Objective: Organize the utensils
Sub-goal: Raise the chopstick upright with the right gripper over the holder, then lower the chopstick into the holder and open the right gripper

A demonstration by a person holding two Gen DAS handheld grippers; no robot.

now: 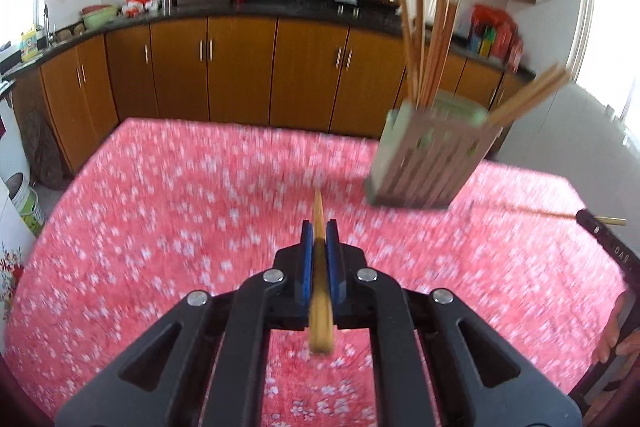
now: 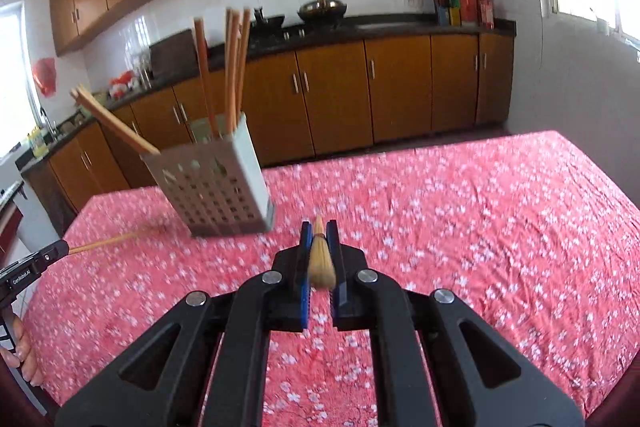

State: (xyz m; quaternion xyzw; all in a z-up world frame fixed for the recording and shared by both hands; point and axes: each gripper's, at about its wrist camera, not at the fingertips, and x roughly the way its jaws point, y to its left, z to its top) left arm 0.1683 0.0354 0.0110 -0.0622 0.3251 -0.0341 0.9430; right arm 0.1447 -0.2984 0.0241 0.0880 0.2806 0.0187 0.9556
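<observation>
- A table under a pink floral tablecloth (image 1: 168,211) (image 2: 480,227) is filling the lower half of both views, with orange-brown kitchen cabinets (image 1: 240,67) (image 2: 400,87) and a dark countertop (image 1: 260,9) (image 2: 380,23) running behind it.
- One perforated utensil holder (image 1: 428,163) (image 2: 216,191) is standing on the cloth, looking tilted in the fisheye views and blurred in the left wrist view; it is lying ahead and to the right of the left gripper, ahead and to the left of the right one.
- Chopsticks in the holder (image 1: 432,39) (image 2: 234,67) are sticking up out of its top, several near upright and a pair leaning far outward over one corner; blur is making an exact count impossible.
- The left gripper (image 1: 319,239) is holding its blue pads pressed together on one chopstick (image 1: 319,287), whose long axis is running straight forward along the fingers, thin tip ahead over the cloth and thick end back toward the camera.
- The right gripper (image 2: 319,241) is likewise pinching a second chopstick (image 2: 320,259) between its pads, the stick pointing forward along the fingers and seen nearly end-on.
- Each gripper is showing at the edge of the other's view, its stick pointing toward the holder's base.
- Nothing is lying on the cloth between either stick and the holder.
</observation>
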